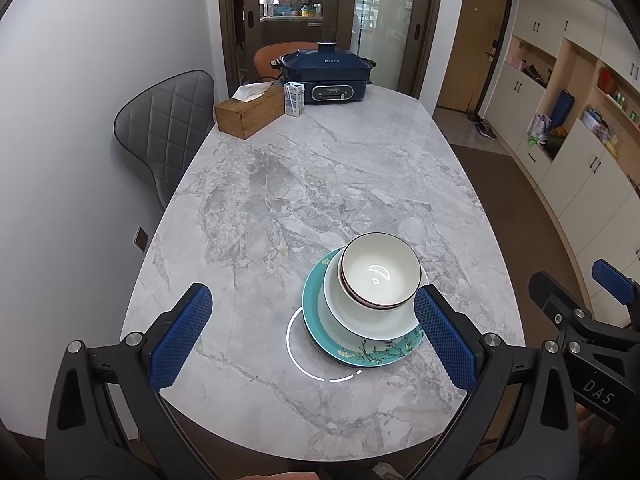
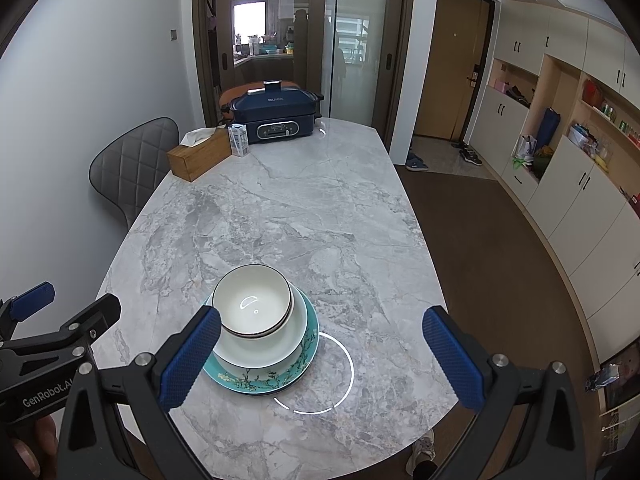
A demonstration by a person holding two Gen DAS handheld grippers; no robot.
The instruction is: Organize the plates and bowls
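Bowls (image 1: 378,270) upright, mouths up, stacked on teal plate (image 1: 352,350), both tongs (image 1: 316,336) (image 2: 320,356) wide open, empty.

Home dining room: marble table (image 1: 304,184), padded chair (image 1: 168,128), electric cooker (image 1: 326,76), shoe cabinets (image 2: 560,128).

Both the left gripper (image 1: 312,334) and the right gripper (image 2: 320,356) have black plastic frames with silver round screws and blue textured finger pads (image 1: 180,338); white lettering reads "DAS" on the right gripper and "GenRobot.AI" on the left
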